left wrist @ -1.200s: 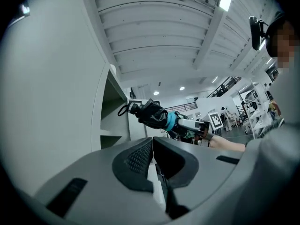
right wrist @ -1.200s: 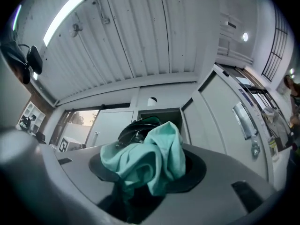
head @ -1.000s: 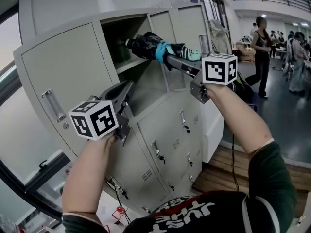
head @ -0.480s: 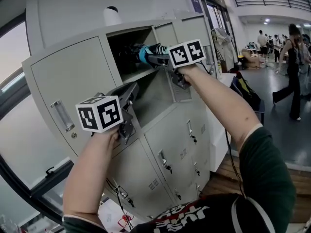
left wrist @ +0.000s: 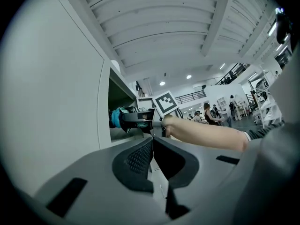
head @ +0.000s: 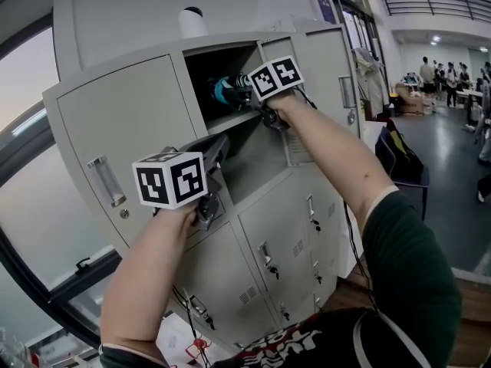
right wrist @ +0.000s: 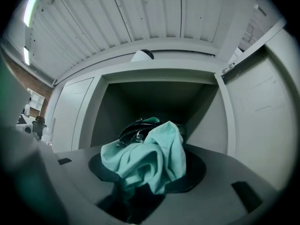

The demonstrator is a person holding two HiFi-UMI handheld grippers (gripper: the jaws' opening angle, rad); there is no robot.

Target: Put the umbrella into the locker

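The grey locker (head: 123,129) has its top middle compartment (head: 211,67) open. My right gripper (head: 234,92) reaches level into that opening, shut on the folded umbrella (head: 222,90), which is black with a teal cover. In the right gripper view the umbrella (right wrist: 145,158) bunches between the jaws of the right gripper (right wrist: 150,172), its far end inside the dark compartment (right wrist: 154,95). My left gripper (head: 221,146) is shut on nothing, close to the locker front below the opening. In the left gripper view its tips (left wrist: 152,144) meet, with the umbrella (left wrist: 117,118) beyond.
The compartment's door (head: 295,140) stands open to the right of the opening. A white rounded object (head: 192,21) sits on top of the locker. Closed doors with handles (head: 103,182) surround the opening. A dark chair (head: 403,159) and several people (head: 441,75) are at the right.
My right gripper has carried the umbrella left and a little up, from in front of the locker into the open compartment. The left gripper has shifted only slightly.
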